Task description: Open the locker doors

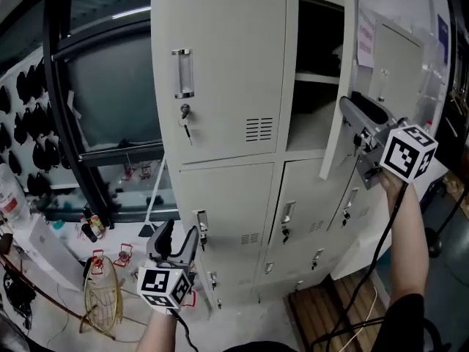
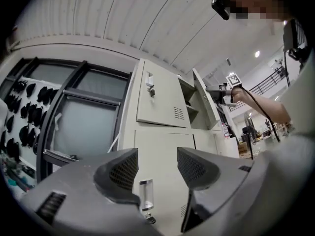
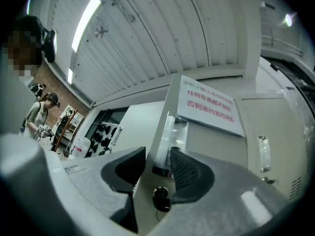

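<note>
we face the lockers, which stand right of a window frame. the top left door sits flush. right of it the open door juts out toward us, baring a shelf inside its compartment. the right gripper straddles that door's free edge, one jaw behind it and one on the upper handle in front, with the lock just below. the left gripper is lower left, before the middle-row left door and apart from it, with the lower handle beyond its jaws. a wire basket rests on the floor, left of that gripper.
</note>
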Motion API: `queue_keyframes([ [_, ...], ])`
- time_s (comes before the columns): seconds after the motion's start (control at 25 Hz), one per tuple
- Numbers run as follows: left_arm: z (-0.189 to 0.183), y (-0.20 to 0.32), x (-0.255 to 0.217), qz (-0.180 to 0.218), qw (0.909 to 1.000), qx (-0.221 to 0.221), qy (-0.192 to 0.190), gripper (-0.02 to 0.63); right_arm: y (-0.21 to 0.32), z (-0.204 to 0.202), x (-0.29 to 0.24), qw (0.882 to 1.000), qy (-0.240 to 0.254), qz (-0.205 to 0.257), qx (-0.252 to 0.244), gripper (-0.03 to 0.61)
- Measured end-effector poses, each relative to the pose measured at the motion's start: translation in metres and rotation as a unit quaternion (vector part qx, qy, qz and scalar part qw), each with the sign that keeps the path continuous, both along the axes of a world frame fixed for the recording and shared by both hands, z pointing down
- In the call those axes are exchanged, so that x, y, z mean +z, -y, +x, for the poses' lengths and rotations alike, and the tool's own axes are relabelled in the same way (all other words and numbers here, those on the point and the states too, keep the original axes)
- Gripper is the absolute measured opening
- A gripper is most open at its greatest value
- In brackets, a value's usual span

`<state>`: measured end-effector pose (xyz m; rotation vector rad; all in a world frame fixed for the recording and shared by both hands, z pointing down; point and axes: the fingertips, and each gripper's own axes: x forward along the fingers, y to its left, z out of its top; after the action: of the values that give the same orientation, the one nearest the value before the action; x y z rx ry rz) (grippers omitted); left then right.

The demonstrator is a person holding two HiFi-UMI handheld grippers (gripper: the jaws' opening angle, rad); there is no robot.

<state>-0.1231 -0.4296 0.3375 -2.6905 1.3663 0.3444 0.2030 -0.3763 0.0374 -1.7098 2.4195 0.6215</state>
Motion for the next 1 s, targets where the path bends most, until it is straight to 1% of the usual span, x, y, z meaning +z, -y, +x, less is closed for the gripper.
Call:
queue_keyframes([
  [0.12,0.029,0.000,0.001,-0.002,0.9994,0.036,0.000,0.244,-0.026,0.014,0.000,0.999,-0.016,0.007,0.031,0.170],
  [0.2,0.047,0.000,0.001,-0.003,0.9984,0.056,-0.001,0.244,-0.037,0.021,0.003,0.997,-0.036,0.008,0.065,0.199],
  [0.24,0.055,-0.001,0.001,-0.003,0.9979,0.065,-0.001,0.244,-0.040,0.025,0.005,0.995,-0.050,0.008,0.087,0.219],
  [0.32,0.069,-0.003,0.001,-0.003,0.9966,0.082,-0.001,0.244,-0.044,0.035,0.010,0.986,-0.084,0.010,0.141,0.233],
  [0.4,0.080,-0.007,0.002,-0.004,0.9955,0.095,0.000,0.244,-0.053,0.045,0.014,0.977,-0.109,0.015,0.182,0.222],
  [0.44,0.083,-0.007,0.003,-0.005,0.9951,0.099,0.000,0.244,-0.058,0.049,0.014,0.975,-0.111,0.018,0.190,0.215],
  [0.64,0.100,-0.003,0.008,-0.015,0.9939,0.109,-0.003,0.244,-0.088,0.081,0.015,0.974,-0.083,0.039,0.208,0.171],
  [0.8,0.127,-0.003,0.016,-0.027,0.9919,0.124,-0.002,0.244,-0.113,0.120,0.016,0.968,-0.064,0.055,0.237,0.140],
  [1.0,0.165,-0.012,0.019,-0.031,0.9898,0.139,0.002,0.243,-0.131,0.171,0.016,0.968,-0.014,0.063,0.241,0.120],
])
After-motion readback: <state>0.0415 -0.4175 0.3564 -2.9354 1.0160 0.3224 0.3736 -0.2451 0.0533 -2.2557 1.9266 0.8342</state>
